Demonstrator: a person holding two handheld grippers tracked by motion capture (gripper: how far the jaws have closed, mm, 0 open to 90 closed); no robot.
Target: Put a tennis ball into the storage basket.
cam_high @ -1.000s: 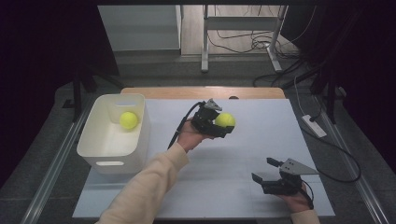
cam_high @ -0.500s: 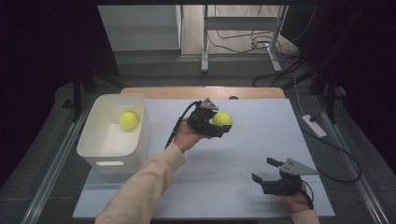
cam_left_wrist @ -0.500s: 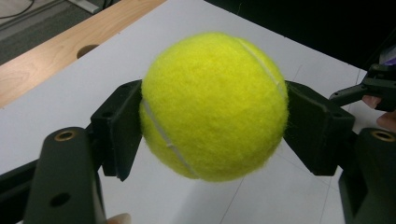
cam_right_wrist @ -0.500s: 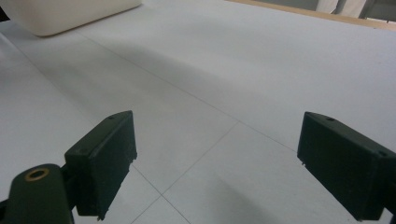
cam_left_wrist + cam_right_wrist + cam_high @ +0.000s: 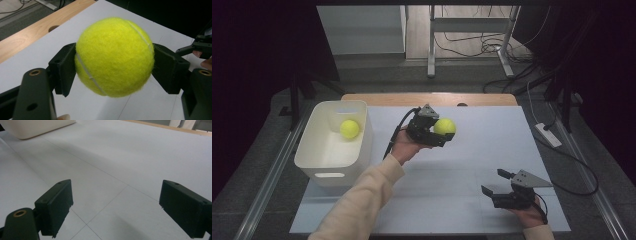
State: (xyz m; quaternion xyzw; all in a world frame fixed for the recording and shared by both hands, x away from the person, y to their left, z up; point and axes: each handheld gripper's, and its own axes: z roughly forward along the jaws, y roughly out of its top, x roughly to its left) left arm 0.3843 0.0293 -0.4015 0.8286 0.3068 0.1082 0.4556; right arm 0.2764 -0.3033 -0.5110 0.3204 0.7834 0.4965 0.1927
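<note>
1. Grip state. The left gripper (image 5: 438, 134) is clamped on a tennis ball (image 5: 444, 126) and holds it clear above the white mat (image 5: 472, 170), to the right of the bin (image 5: 312, 162). In the left gripper view the two pads (image 5: 63, 68) press the ball (image 5: 115, 56) at opposite sides, near its widest line.
2. Slip hazard. The ball is round and felt-covered, and the pads are flat, so contact is a small patch on each side. A quick swing or a wrist roll could probably squeeze the ball out of the jaws.
3. Roll-away hazard. A ball dropped on the mat would likely bounce and roll; the mat has no raised edge, so it could leave the table.
4. Bin hazard. The bin holds a second ball (image 5: 349, 128). A release from too high could strike it or the rim and bounce out. A low approach could catch the near wall and shift the light bin.
5. Right gripper. The right gripper (image 5: 498, 182) rests low at the near right of the mat, jaws wide apart and empty, well clear of the path to the bin; collision risk is low.
</note>
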